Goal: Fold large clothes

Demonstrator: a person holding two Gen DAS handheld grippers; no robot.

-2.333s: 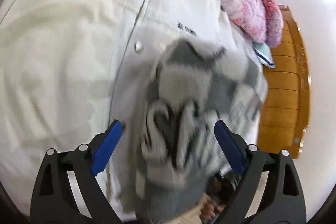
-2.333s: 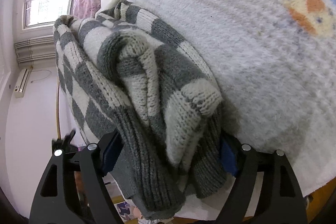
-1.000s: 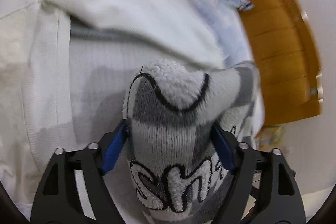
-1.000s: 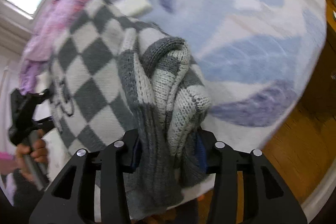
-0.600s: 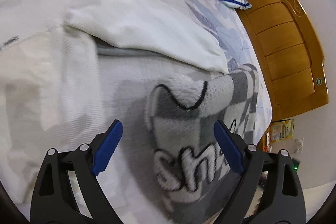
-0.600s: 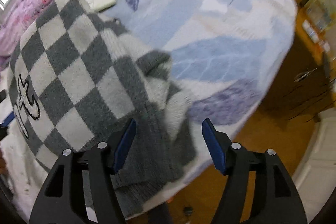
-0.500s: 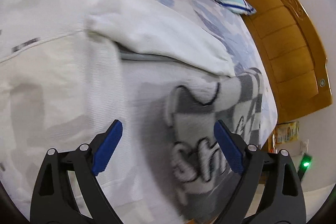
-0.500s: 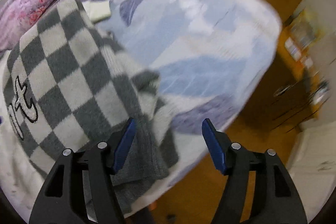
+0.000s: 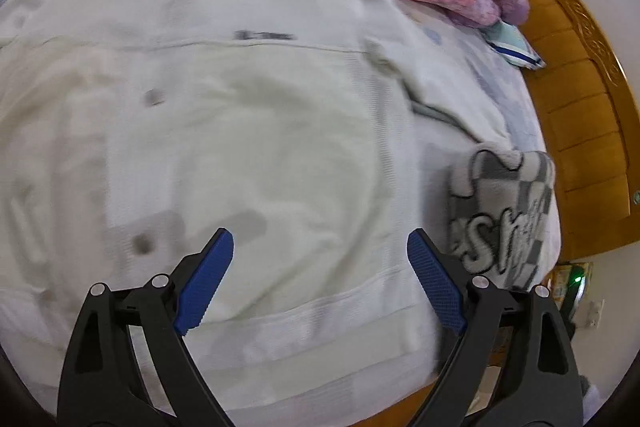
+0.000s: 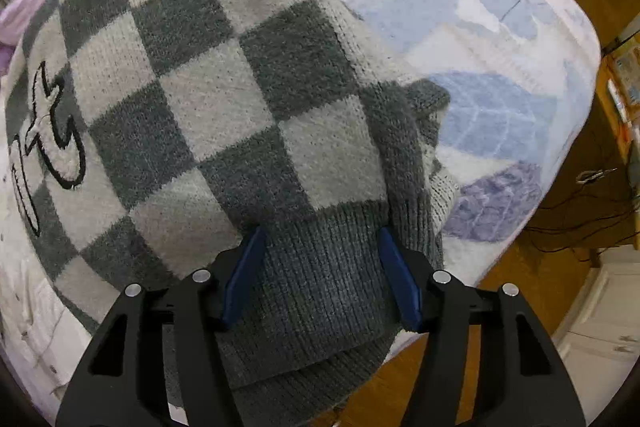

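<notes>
The left claw is hanging released, gripping nothing, over a cream jacket lying spread across the bed. To its right the folded checkered sweater is sitting near the bed's foot edge, beside the wooden footboard. The right claw is spread open over the sweater's gray ribbed hem, which is lying at the bed's edge; floral sheet is lying bare to the right, toward the corner.
</notes>
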